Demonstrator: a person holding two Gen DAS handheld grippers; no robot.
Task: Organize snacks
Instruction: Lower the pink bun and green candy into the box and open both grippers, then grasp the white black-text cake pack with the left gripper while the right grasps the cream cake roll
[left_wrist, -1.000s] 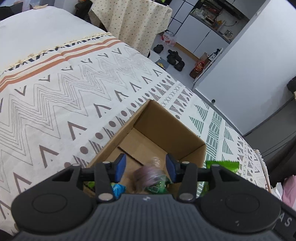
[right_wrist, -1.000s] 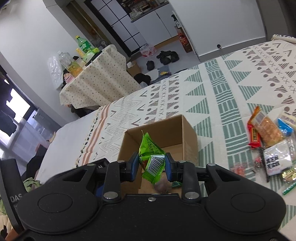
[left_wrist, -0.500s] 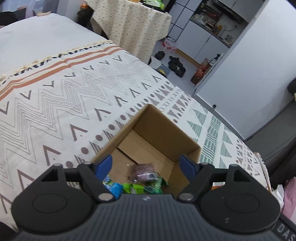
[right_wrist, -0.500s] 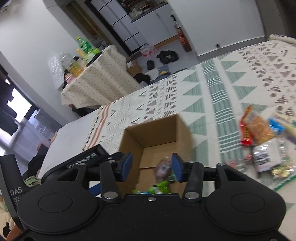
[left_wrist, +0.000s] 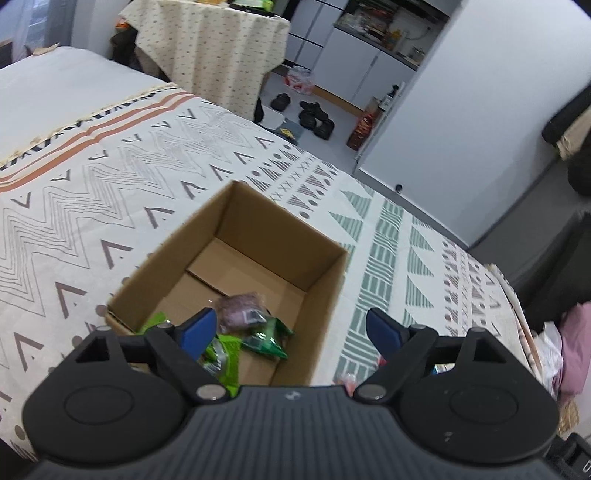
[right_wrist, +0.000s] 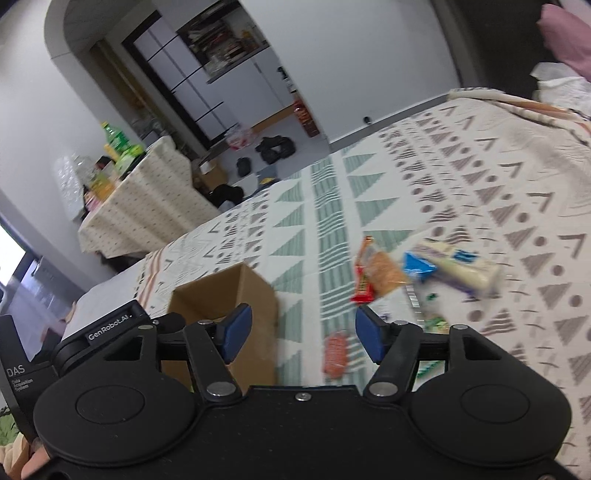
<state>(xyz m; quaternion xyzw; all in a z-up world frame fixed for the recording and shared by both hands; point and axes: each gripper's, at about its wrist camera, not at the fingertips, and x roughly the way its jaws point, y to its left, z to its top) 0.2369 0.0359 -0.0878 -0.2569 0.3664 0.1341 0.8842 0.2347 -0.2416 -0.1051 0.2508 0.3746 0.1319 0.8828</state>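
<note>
My left tongs (left_wrist: 291, 328) are wide open with nothing between the blue pads (left_wrist: 197, 328). They hang over the near edge of the brown box (left_wrist: 258, 221). Inside the box I see a purple snack bag (left_wrist: 240, 308) and green snack bags (left_wrist: 267, 338) lying on the bottom (the green ones are partly hidden behind my tongs). The box sits on a bedspread (left_wrist: 92, 184) with zigzags and triangles.

My right tongs (right_wrist: 303, 332) are open too, and they hold nothing. The box (right_wrist: 236, 291) shows just behind the left pad (right_wrist: 236, 330). Past the tongs, more snacks lie on the bedspread (right_wrist: 480, 177), well apart from the box: a red and orange pack (right_wrist: 373, 273), a blue packet (right_wrist: 419, 266) touching a pale yellow pack (right_wrist: 461, 269), and a blurry orange one (right_wrist: 334, 354) closer to me. A table with a dotted cloth (right_wrist: 147, 206) stands farther back.
</note>
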